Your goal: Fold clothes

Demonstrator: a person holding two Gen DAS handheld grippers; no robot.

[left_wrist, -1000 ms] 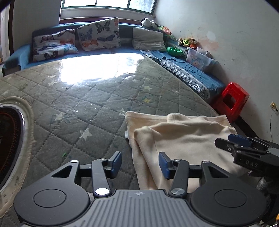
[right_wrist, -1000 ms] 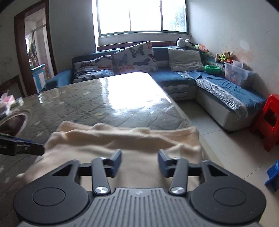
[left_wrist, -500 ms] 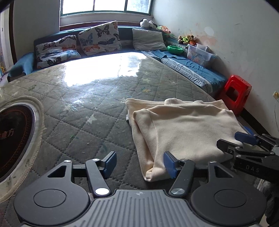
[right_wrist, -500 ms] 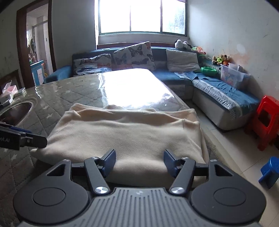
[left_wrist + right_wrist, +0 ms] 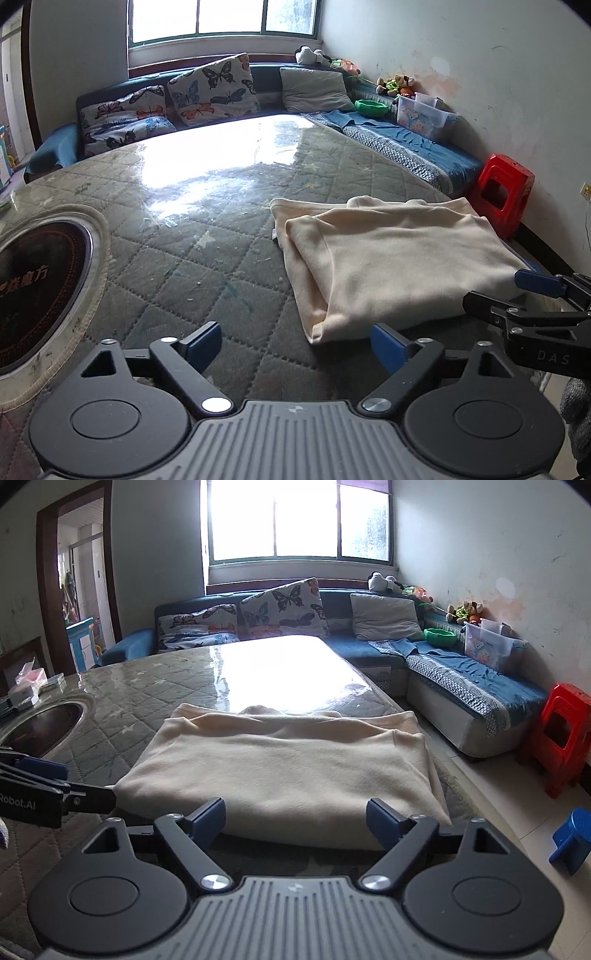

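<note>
Folded cream garment (image 5: 399, 266) flat on quilted table (image 5: 192, 236); left gripper (image 5: 295, 345) and right gripper (image 5: 295, 818) jaws spread, empty, just beside near edge.

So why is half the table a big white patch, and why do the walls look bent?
Left wrist view: window daylight mirrors off the glossy table, washing out its quilted pattern; the cream garment stays evenly lit. Right wrist view: the window is blown out, glare just beyond the garment. Both views: the fisheye lens curves straight edges, darkens the corners.

garment (image 5: 288, 764) on desk (image 5: 147, 686) ahead of right tool (image 5: 295, 818); left tool (image 5: 295, 343) at its left; sofa (image 5: 461, 686) behind
</note>
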